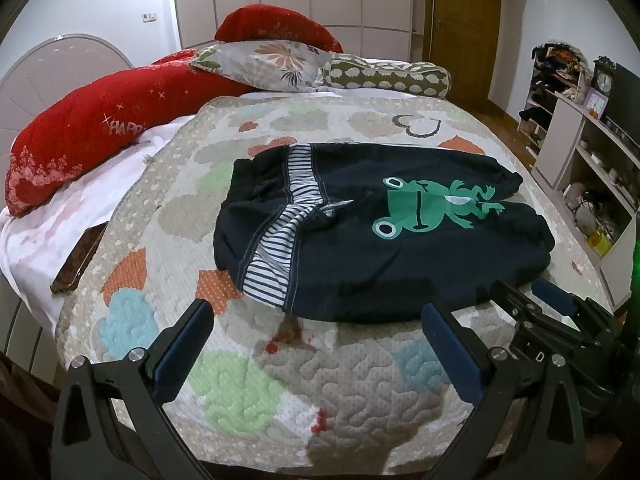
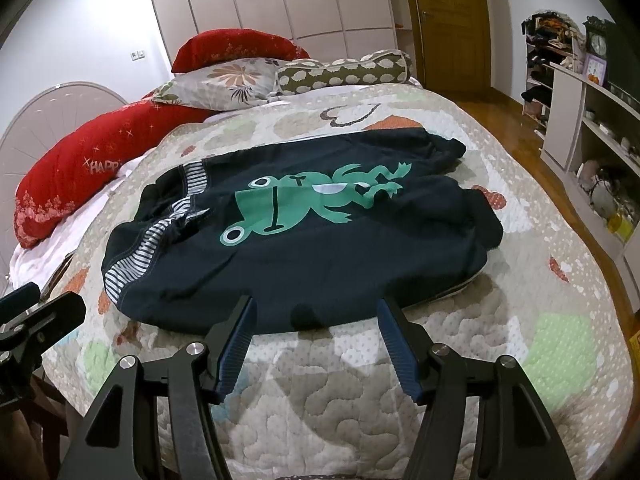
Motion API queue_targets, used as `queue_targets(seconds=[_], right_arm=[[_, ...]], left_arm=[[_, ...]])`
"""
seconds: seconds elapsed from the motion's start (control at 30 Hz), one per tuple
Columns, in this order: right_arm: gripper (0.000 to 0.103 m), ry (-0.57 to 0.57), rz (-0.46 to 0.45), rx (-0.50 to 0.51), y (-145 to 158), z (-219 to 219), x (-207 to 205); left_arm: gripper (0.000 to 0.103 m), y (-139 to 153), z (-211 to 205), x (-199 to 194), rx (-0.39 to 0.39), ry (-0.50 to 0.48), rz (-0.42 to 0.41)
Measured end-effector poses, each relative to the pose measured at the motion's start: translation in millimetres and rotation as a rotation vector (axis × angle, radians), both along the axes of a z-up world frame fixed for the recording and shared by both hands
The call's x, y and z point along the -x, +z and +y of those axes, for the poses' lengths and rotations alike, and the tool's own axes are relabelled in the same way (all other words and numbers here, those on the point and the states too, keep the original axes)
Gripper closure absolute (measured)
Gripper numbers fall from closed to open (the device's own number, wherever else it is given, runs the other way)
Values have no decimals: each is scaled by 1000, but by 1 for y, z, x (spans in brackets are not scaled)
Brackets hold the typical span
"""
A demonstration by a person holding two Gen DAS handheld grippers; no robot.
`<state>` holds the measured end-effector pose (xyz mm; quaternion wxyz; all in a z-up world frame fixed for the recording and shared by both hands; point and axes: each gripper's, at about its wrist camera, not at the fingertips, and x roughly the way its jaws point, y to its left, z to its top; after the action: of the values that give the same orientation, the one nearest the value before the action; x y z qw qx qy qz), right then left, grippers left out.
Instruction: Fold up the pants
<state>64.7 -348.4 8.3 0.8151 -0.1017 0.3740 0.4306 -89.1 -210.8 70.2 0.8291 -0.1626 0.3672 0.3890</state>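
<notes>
Dark navy pants [image 1: 400, 264] with a green frog print and a striped waistband lie flat on the quilted bedspread [image 1: 280, 380], waistband to the left. They also show in the right wrist view [image 2: 320, 264]. My left gripper [image 1: 316, 312] is open and empty, just short of the pants' near edge at the waistband side. My right gripper [image 2: 316, 304] is open and empty, its fingertips at the pants' near hem. The right gripper also shows in the left wrist view [image 1: 524, 296], and the left gripper shows at the left edge of the right wrist view [image 2: 40, 304].
Red pillows [image 1: 80, 136], a floral pillow [image 1: 272, 64] and a spotted bolster [image 1: 384, 76] lie at the head of the bed. A dark phone [image 1: 80, 256] lies on the white sheet at left. Shelves [image 2: 600, 152] stand at right, past a strip of wooden floor.
</notes>
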Motion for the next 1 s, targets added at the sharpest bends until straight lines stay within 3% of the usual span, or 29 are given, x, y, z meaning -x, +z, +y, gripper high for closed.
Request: queue_targets(seconds=[0.8, 1.0], right_arm=[[35, -3, 12, 7, -5, 0, -2], [34, -1, 19, 12, -9, -2, -4]], left_arm=[[0, -9, 2, 1, 31, -1, 13], [0, -16, 11, 3, 83, -9, 6]])
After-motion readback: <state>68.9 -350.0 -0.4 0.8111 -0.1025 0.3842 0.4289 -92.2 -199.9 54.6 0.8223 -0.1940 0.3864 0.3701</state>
